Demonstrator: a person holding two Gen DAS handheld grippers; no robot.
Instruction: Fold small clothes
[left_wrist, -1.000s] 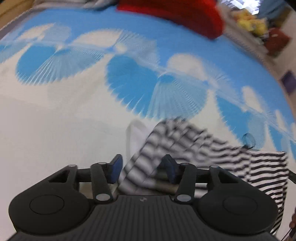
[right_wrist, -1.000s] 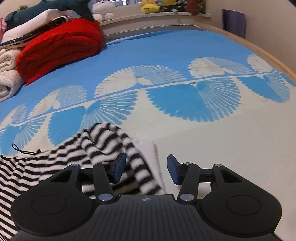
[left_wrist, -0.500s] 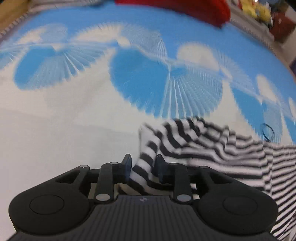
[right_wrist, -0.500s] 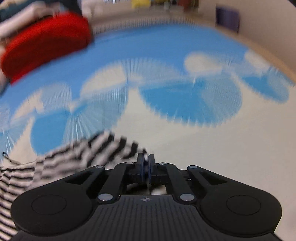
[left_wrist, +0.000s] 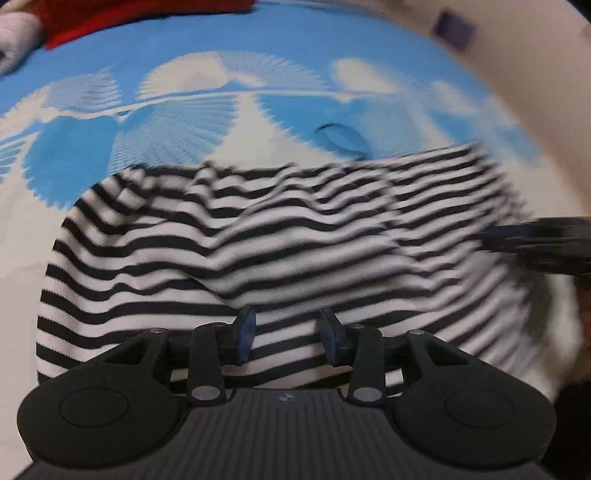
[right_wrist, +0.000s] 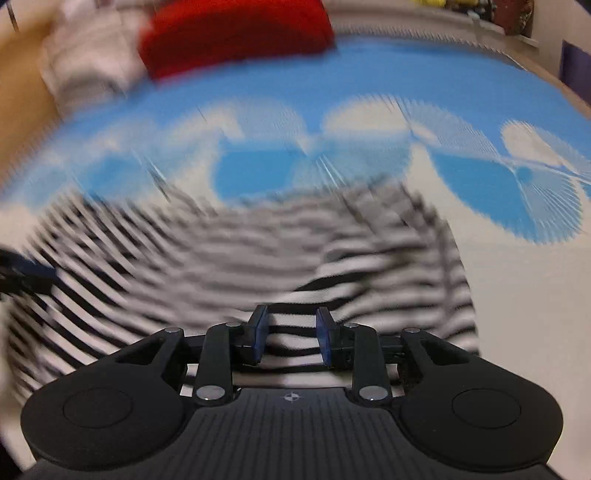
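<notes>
**Left wrist view: striped top lying released on the bed, fold only begun**

Left wrist view is showing the black-and-white striped top (left_wrist: 280, 236) lying spread and rumpled on the blue-and-white fan-patterned bedspread (left_wrist: 74, 155). The left tool (left_wrist: 287, 334) is hovering over the near part of the garment with its jaws standing apart – they have just been opening, and the pads are pressing on nothing. The right tool (right_wrist: 291, 332) is doing likewise over its own side of the top (right_wrist: 388, 266): jaws parted after just opening, striped cloth showing between them but not pinched. Its dark fingers are also entering the left view at the right edge.

Both views are blurring with motion. A red knit (right_wrist: 236, 33) and pale folded laundry (right_wrist: 85, 62) are sitting at the far end of the bed.

Judging by the lie of it, the task is at an early stage – the garment is wrinkled, with no neat edges, so smoothing and the remaining folds are looking yet to be done.
</notes>
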